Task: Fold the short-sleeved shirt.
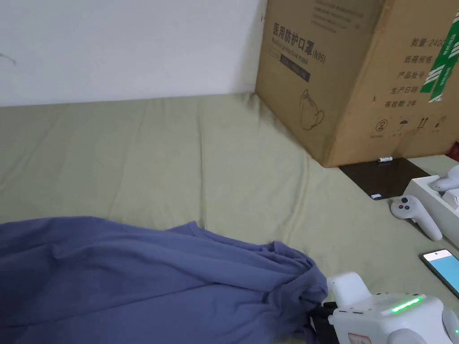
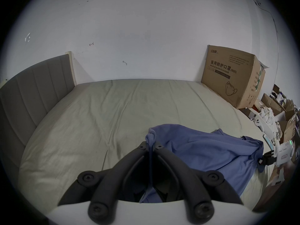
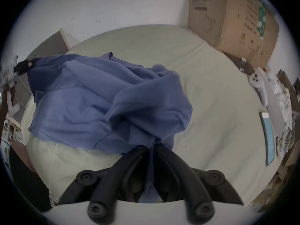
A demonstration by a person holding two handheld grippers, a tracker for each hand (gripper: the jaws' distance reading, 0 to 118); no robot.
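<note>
A: Head view first. Where is the shirt?

B: The blue short-sleeved shirt [image 1: 148,273] lies bunched across the lower left of the frame on the pale green bedsheet [image 1: 188,161]. The right gripper [image 1: 320,320], white-bodied with a green light, sits at the lower right, its black jaws at the cloth's bunched end. A big cardboard box [image 1: 354,76] stands upper right, with a white controller [image 1: 414,215] and a phone [image 1: 443,268] along the right edge.

A: Left gripper view?

B: The left gripper [image 2: 151,145], low in the middle of the frame, has its jaws clenched on a thin fold, a small knot of fabric poking above the tips. The shirt spreads off to the right.

A: Right gripper view?

B: The right gripper's jaws, at lower centre, are clamped on a gathered twist of the shirt, which billows to the upper left in soft, heavy folds.

A: So how should this step go?

B: I'd judge it's spreading before folding. Pull the two grips apart until the thin, drapey knit goes taut, then lay it flat on the sheet, keeping clear of the box and phone. It's limp, so slack will rumple again.
</note>
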